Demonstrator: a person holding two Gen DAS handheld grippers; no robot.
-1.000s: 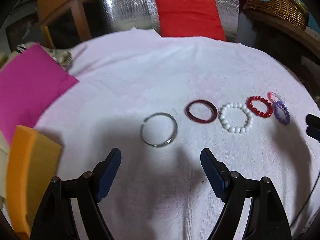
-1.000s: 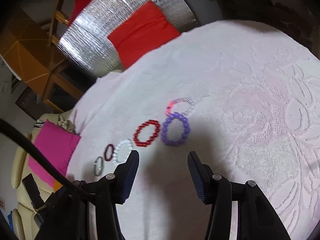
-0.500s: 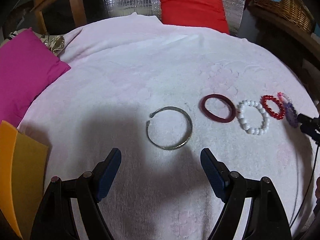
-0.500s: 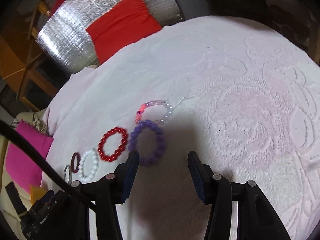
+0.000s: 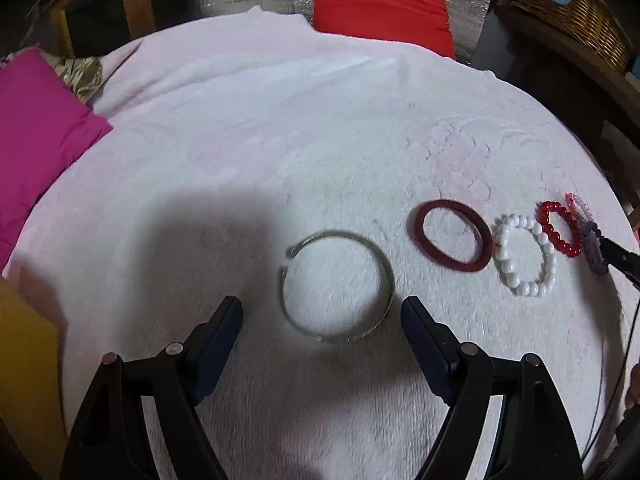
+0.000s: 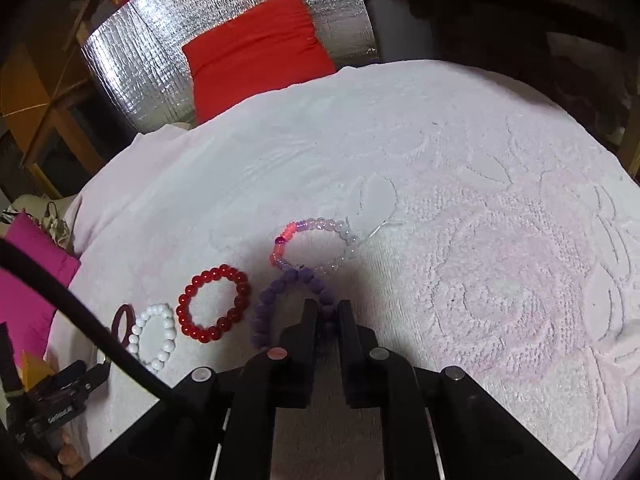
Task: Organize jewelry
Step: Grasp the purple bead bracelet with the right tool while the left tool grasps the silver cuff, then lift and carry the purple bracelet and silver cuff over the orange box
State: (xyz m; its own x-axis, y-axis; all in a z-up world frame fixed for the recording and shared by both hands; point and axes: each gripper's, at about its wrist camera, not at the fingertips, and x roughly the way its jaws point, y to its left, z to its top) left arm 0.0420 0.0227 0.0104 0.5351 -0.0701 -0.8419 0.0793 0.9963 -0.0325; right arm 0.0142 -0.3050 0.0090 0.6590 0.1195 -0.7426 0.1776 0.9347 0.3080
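A row of bracelets lies on the white towel-covered table (image 5: 280,152). In the left wrist view my left gripper (image 5: 322,314) is open, its fingertips on either side of the near edge of a silver open bangle (image 5: 337,286). To its right lie a dark red ring bangle (image 5: 451,240), a white bead bracelet (image 5: 525,254) and a red bead bracelet (image 5: 560,229). In the right wrist view my right gripper (image 6: 326,308) is shut on the right side of a purple bead bracelet (image 6: 276,300). A pink-and-clear bead bracelet (image 6: 316,246) touches it just beyond.
A red cushion (image 5: 380,4) leans on silver foil at the back. A magenta cushion (image 5: 36,128) lies at the left edge and an orange board (image 5: 24,360) at the near left. A wicker basket (image 5: 576,8) stands back right. The table edge (image 6: 600,148) curves at the right.
My right gripper has moved forward and closed on the purple bead bracelet. My left gripper has moved closer to the silver bangle and stayed open.
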